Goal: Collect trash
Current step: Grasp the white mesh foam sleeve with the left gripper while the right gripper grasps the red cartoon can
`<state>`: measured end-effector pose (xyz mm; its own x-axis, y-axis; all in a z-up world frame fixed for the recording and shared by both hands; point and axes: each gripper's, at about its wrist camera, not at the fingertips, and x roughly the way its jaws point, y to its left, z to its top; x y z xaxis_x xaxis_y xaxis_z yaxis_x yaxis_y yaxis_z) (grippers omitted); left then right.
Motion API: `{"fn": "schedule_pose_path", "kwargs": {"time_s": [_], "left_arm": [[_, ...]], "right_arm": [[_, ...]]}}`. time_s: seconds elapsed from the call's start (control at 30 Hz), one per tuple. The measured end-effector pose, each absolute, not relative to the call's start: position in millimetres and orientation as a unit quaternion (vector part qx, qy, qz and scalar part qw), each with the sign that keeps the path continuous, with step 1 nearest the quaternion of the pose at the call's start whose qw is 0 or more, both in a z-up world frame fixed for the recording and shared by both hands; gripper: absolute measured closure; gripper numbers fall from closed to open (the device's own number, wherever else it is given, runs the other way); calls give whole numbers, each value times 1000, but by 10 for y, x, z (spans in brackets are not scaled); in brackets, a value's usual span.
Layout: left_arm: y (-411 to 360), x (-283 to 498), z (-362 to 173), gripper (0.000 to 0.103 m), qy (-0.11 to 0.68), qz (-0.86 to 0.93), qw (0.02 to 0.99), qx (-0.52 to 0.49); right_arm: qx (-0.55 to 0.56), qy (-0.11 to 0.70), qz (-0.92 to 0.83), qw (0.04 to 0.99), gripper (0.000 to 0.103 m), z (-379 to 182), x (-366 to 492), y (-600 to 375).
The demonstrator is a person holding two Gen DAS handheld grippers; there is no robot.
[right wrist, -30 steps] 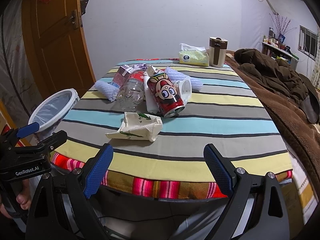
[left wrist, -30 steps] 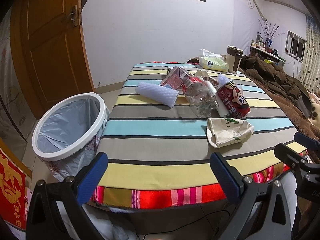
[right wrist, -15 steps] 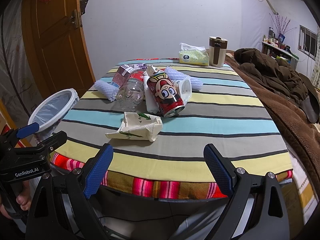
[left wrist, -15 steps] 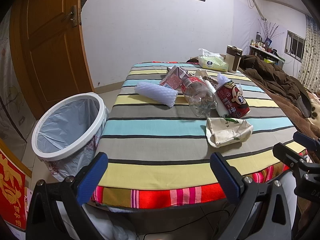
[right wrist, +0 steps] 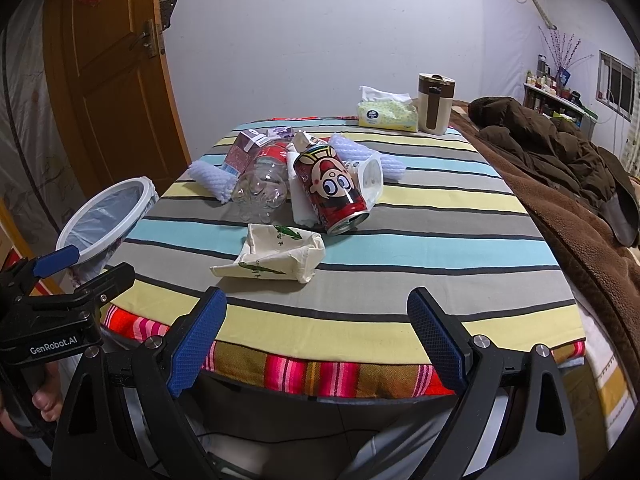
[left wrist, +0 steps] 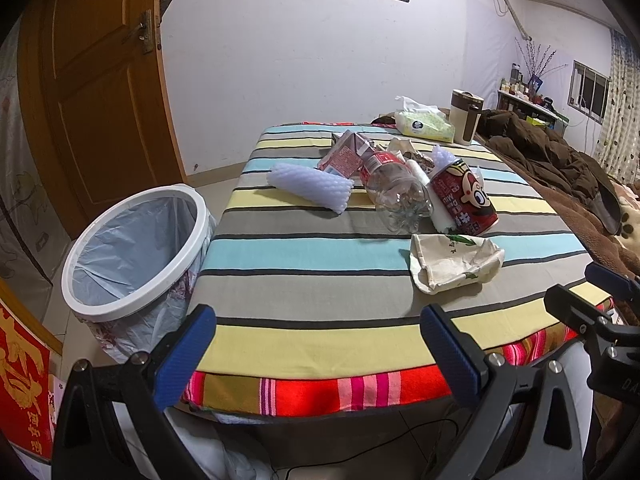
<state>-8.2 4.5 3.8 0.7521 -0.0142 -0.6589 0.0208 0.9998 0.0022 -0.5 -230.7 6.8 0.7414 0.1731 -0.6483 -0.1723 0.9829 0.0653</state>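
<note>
Both jaws spread, empty; crumpled white paper wrapper [right wrist: 280, 258] with green print, nearest

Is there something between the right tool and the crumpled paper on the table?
Nothing visible. The right tool is open at the table's near edge, and only bare striped cloth lies between it and the paper.

The red poster [left wrist: 22, 376] with gold writing is cut off by the left edge, so only part shows. The milk carton [right wrist: 244, 151] is partly hidden behind the clear plastic bottle [right wrist: 262, 184]. The things on the far shelf [right wrist: 560, 98] by the window are too small to tell what they are.
</note>
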Motion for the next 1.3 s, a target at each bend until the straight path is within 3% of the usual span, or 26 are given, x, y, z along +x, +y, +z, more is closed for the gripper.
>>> {"fn": "schedule_pose_path", "kwargs": {"time_s": [0.83,1.1,1.27,1.3], "left_arm": [[64,537,-42,0,367,-30,930,15],[137,1054,-89,7,384,-29,923,-3],[239,1389,-140,8,396,-25,917,-41],[268,1462,-156,8,401,-28,914,-57]], "right_arm": [[2,347,97,933,9,-8,490,-2436],[-7,361,109,926,10,-55,872,-2427],[-16,358,122,925,18,-69,1083,-2359],[-19,360,125,924,23,-81,1131,-2347]]}}
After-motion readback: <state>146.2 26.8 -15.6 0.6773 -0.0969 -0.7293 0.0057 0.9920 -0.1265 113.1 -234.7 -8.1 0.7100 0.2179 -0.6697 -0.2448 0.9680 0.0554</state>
